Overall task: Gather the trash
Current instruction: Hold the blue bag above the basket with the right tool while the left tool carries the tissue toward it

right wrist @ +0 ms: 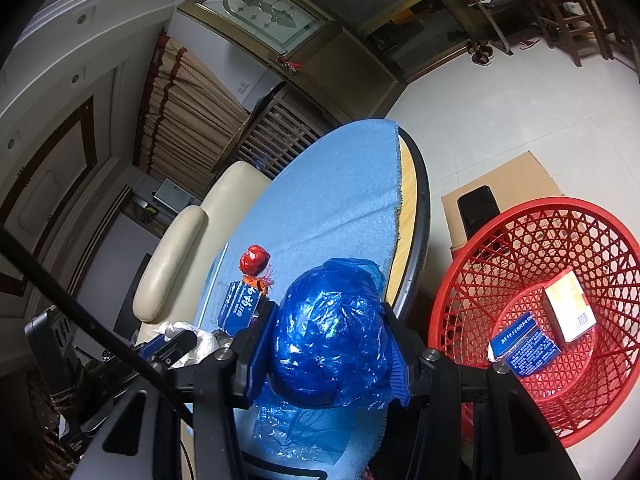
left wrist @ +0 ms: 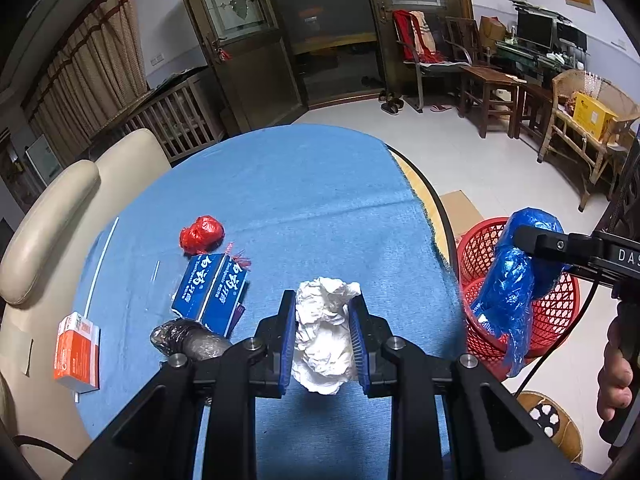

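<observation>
My left gripper (left wrist: 322, 312) is shut on a crumpled white paper wad (left wrist: 325, 336) just above the blue tablecloth (left wrist: 288, 200). My right gripper (right wrist: 330, 328) is shut on a blue plastic bag (right wrist: 332, 336); in the left wrist view the bag (left wrist: 516, 280) hangs beside the red mesh basket (left wrist: 556, 312), off the table's right edge. The basket (right wrist: 472, 280) holds a blue box (right wrist: 522, 346) and a yellow-white box (right wrist: 570, 312). On the cloth lie a red plastic ball (left wrist: 202, 234), a blue toothpaste box (left wrist: 212, 292), a black bag wad (left wrist: 190, 340) and an orange box (left wrist: 78, 354).
A cream armchair (left wrist: 52, 232) stands against the table's left side. A cardboard box (right wrist: 508, 188) with a black phone (right wrist: 478, 208) on it sits on the floor behind the basket. Wooden chairs and a wicker bench (left wrist: 584, 136) line the far right wall.
</observation>
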Motion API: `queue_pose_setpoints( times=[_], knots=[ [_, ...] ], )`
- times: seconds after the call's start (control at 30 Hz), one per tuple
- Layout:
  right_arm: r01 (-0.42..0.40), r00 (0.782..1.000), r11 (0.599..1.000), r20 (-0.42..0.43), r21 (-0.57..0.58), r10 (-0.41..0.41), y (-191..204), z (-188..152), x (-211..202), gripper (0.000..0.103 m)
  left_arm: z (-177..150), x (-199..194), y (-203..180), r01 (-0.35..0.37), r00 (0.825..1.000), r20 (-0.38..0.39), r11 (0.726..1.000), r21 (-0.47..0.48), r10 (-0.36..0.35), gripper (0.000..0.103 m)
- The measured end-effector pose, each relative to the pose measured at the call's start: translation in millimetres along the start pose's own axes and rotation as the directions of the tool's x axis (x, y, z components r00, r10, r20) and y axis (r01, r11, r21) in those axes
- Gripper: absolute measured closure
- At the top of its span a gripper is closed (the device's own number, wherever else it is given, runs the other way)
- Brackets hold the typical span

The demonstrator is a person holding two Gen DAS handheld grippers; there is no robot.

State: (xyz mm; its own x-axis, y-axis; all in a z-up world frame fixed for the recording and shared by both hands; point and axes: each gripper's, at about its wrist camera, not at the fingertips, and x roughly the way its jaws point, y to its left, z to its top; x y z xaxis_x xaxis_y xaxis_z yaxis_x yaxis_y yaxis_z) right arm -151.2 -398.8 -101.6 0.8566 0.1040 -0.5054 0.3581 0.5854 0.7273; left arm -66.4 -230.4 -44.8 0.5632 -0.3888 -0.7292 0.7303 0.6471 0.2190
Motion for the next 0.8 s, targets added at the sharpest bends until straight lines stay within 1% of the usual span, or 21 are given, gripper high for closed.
queue_pose_setpoints(
  times=[0.57, 0.8],
  knots=[
    [0.007, 1.000, 1.000, 0.015, 0.018, -0.008, -7, 0, -8, 0.051, 3, 2, -8, 0.004, 1.000, -0.002, 1.000, 0.020, -0.004, 0.076],
    [0.039, 0.998, 0.999, 0.047, 0.013, -0.039, -14, 2, -19, 0.051, 8, 7, -21, 0.018, 1.000, -0.003, 0.999, 0.047, -0.018, 0.076]
  ],
)
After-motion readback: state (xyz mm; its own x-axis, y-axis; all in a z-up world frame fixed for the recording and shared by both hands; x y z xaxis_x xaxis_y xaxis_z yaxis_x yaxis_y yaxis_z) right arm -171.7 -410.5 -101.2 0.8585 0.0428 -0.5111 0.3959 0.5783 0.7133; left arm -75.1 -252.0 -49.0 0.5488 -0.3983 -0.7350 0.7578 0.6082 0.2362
